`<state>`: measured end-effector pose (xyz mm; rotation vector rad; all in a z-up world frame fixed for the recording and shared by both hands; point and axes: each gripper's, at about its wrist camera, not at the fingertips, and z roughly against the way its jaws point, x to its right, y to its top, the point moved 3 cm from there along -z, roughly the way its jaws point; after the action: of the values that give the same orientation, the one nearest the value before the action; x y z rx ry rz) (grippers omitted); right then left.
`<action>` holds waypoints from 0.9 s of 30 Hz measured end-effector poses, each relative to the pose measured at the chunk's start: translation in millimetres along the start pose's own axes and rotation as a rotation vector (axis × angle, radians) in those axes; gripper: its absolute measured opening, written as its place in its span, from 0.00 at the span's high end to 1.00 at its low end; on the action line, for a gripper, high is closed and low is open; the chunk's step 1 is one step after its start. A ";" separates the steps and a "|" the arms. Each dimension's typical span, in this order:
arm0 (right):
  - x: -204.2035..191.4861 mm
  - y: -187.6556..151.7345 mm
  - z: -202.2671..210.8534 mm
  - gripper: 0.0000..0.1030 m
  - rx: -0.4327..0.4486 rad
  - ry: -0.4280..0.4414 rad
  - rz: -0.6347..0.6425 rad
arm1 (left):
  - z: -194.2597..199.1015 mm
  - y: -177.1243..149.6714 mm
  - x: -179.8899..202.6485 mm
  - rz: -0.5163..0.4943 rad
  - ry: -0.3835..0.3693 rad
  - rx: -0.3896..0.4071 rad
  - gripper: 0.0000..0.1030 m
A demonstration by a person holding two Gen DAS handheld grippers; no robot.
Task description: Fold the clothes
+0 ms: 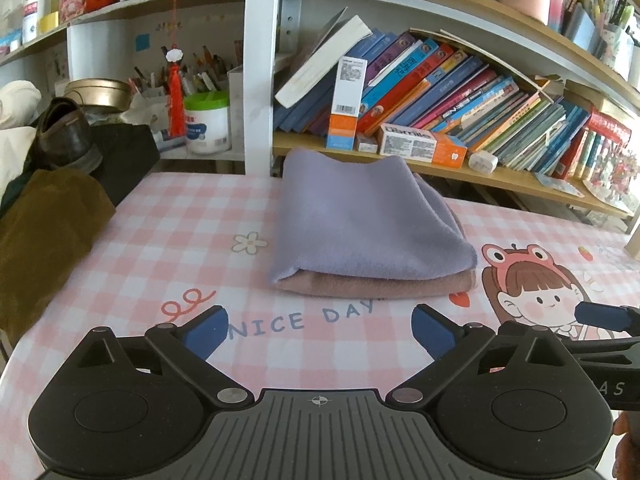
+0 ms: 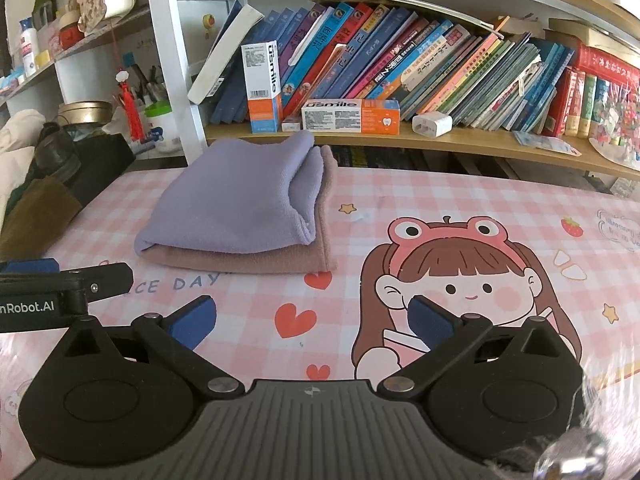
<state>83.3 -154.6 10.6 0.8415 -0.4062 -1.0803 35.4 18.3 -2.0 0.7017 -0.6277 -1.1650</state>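
Two cloths: a folded lilac cloth [image 1: 360,220] lies on top of a folded dusty-pink cloth [image 1: 380,286], stacked toward the back of the table, just in front of the bookshelf.
Lilac cloth: its folded edge faces the grippers; in the right wrist view [image 2: 236,204] its open layers show along the right side.
Pink cloth: only a strip shows along the front and right of the stack [image 2: 248,260]; the rest is covered by the lilac one.
Tablecloth: pink-and-white check [image 1: 160,240] printed with "NICE DAY", hearts and a cartoon girl in a frog hat [image 2: 460,280].
Left gripper: [image 1: 320,332] held low over the near part of the table, short of the stack, blue pads spread wide, nothing between them.
Right gripper: [image 2: 310,320] also near the front edge, to the right of the stack over the cartoon girl, pads spread wide and empty.
Grippers together: side by side; each shows at the edge of the other's view.
Bookshelf: a row of leaning books [image 2: 420,64] with two white-and-orange toothpaste boxes [image 2: 350,116] and a white charger [image 2: 432,124] on the shelf board.
Left of table: a brown cloth [image 1: 44,240] and a dark leather shoe [image 1: 64,136] on a black object.
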 end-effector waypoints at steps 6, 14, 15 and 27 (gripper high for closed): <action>0.6 -0.4 -0.1 0.00 -0.001 -0.002 -0.004 | 0.6 -0.2 0.0 0.000 -0.004 0.000 0.03; 0.9 -1.2 -0.9 0.00 -0.004 -0.005 -0.010 | 0.9 0.2 0.6 -0.003 0.001 -0.005 0.02; 0.9 -1.3 -0.9 0.00 -0.004 -0.005 -0.011 | 0.8 0.2 0.8 -0.003 0.002 -0.006 0.02; 0.4 -1.9 -0.4 0.00 -0.003 -0.008 -0.012 | 0.9 -0.1 -0.3 0.003 -0.001 -0.012 0.02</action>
<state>82.6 -155.2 8.9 0.8380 -0.4061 -1.0954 34.6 18.4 -1.5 0.6899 -0.6220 -1.1651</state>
